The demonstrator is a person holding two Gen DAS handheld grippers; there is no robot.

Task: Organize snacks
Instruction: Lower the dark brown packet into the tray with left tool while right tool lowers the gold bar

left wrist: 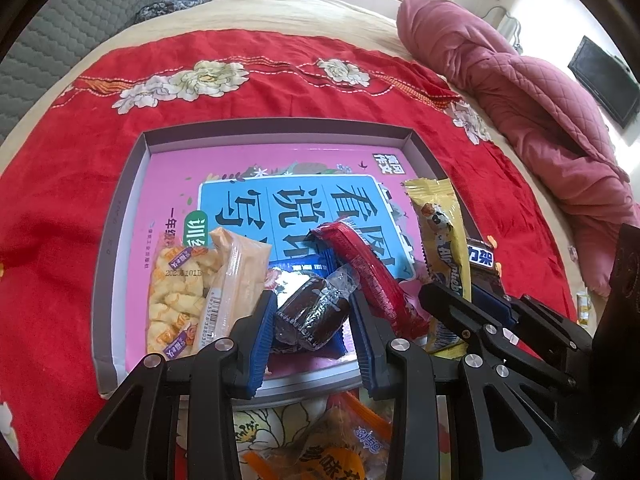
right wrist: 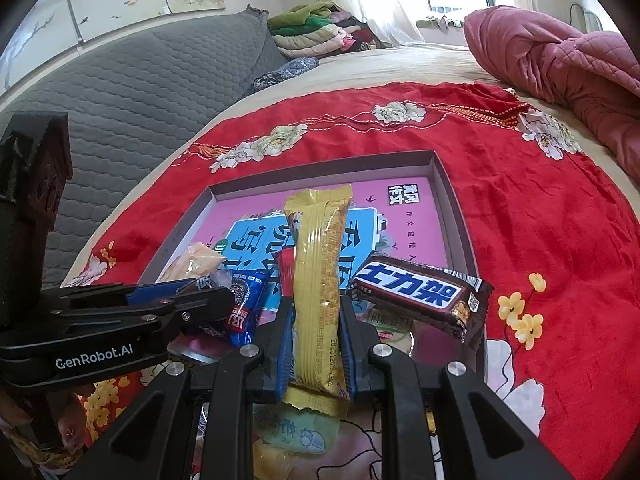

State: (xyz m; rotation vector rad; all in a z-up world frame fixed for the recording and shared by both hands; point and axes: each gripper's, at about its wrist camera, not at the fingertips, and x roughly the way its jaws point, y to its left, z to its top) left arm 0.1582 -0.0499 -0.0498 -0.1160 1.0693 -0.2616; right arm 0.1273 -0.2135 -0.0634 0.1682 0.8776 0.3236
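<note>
Site: bed w/ red floral cloth; shallow grey tray on it, lined w/ a pink and blue book cover.

L tongs: clamped on a dark round cake in clear wrap, blue pads pressing both sides, held over the near part of the tray.

R tongs: clamped on a long yellow snack packet, packet pointing away from the camera, far end over the tray. Both tongs sit side by side at the tray's near edge.

In tray, L to R: clear bag of yellow twisted snacks, pale orange wafer pack leaning on it, blue biscuit pack under the cake, red bar tilted across. Brown chocolate bar at the tray's right side, near the R tongs.

Outside tray, near edge: orange snack bag on the cloth, below the L tongs. Pink quilt bunched at far right of bed.
</note>
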